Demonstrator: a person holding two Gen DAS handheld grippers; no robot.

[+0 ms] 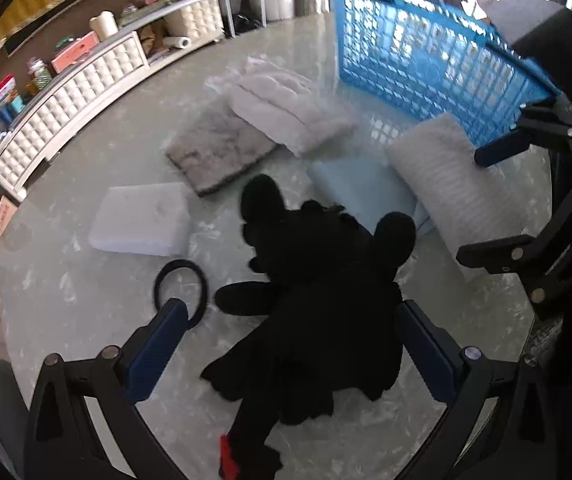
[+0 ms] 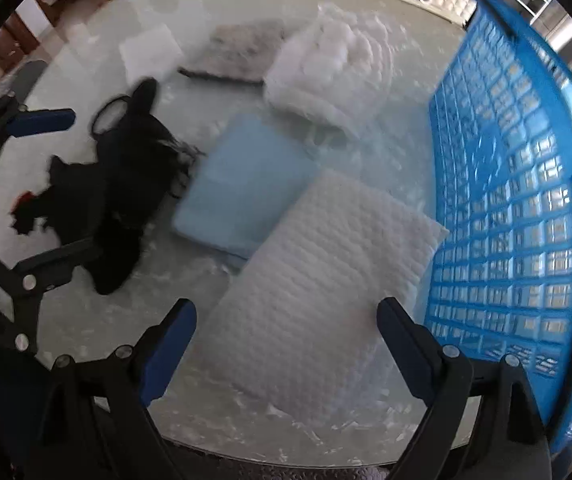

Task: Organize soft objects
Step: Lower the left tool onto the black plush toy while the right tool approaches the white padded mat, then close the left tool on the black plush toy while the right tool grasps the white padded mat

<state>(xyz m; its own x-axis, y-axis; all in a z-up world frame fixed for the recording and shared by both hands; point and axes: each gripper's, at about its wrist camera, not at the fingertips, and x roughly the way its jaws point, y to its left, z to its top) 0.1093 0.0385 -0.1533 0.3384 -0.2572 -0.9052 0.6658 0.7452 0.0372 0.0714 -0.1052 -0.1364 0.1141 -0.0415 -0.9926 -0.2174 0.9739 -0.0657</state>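
Note:
A black plush toy (image 1: 318,300) lies on the glass table (image 1: 69,292), between the spread fingers of my open left gripper (image 1: 292,322). It also shows in the right wrist view (image 2: 125,184). A white quilted pillow (image 2: 318,296) lies between the spread fingers of my open right gripper (image 2: 288,320), against a blue slatted basket (image 2: 518,208). The pillow (image 1: 446,184), basket (image 1: 426,52) and right gripper (image 1: 482,204) show in the left wrist view. A light blue pad (image 2: 241,184), a fluffy white cushion (image 2: 326,72), a grey furry mat (image 2: 233,52) and a white foam block (image 2: 149,52) lie further out.
A black ring (image 1: 181,284) lies on the table beside the left finger. A white tufted cabinet (image 1: 85,88) with clutter runs behind the table. The table's near edge (image 2: 286,460) is just below my right gripper.

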